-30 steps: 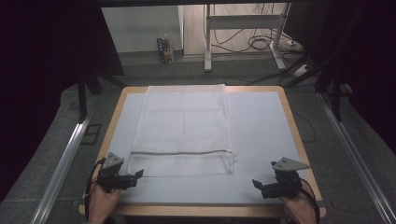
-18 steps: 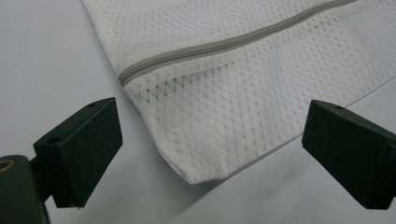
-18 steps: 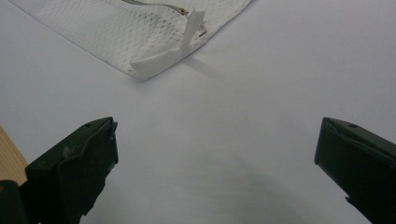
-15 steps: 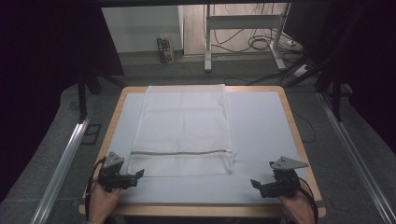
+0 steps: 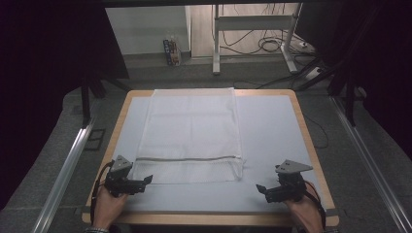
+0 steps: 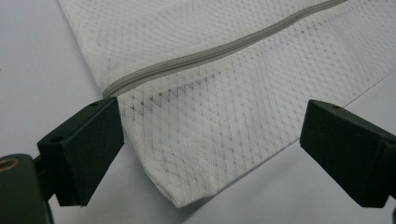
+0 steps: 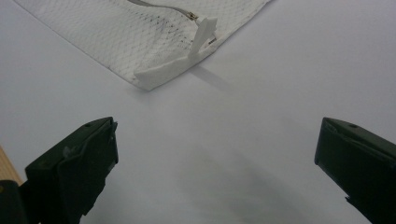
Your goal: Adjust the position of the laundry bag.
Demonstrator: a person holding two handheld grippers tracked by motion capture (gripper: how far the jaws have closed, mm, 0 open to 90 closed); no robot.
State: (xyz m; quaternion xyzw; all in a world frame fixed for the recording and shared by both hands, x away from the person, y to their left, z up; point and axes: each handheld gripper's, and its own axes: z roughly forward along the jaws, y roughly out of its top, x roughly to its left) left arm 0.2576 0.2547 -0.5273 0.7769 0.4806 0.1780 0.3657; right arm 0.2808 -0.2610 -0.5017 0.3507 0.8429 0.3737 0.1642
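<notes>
A white mesh laundry bag [image 5: 192, 131] lies flat on the pale table mat, with a grey zipper [image 5: 187, 158] running across it near its front edge. My left gripper [image 5: 145, 181] is open at the bag's near left corner [image 6: 180, 198], and the mesh [image 6: 219, 116] lies between its spread jaws. My right gripper [image 5: 263, 190] is open a short way in front of the bag's near right corner [image 7: 161, 74], with bare mat between its jaws. The zipper's pull [image 7: 192, 16] sits close to that corner.
The wooden table [image 5: 306, 131] carries a light grey mat [image 5: 272, 126] that reaches almost to its edges. Metal rails [image 5: 68, 165] run along both sides on the floor. A desk frame [image 5: 252, 34] and cables [image 5: 272, 46] stand beyond the far edge.
Both grippers have hardly moved; the right one has shifted slightly left toward the bag's corner. The bag lies as before.
</notes>
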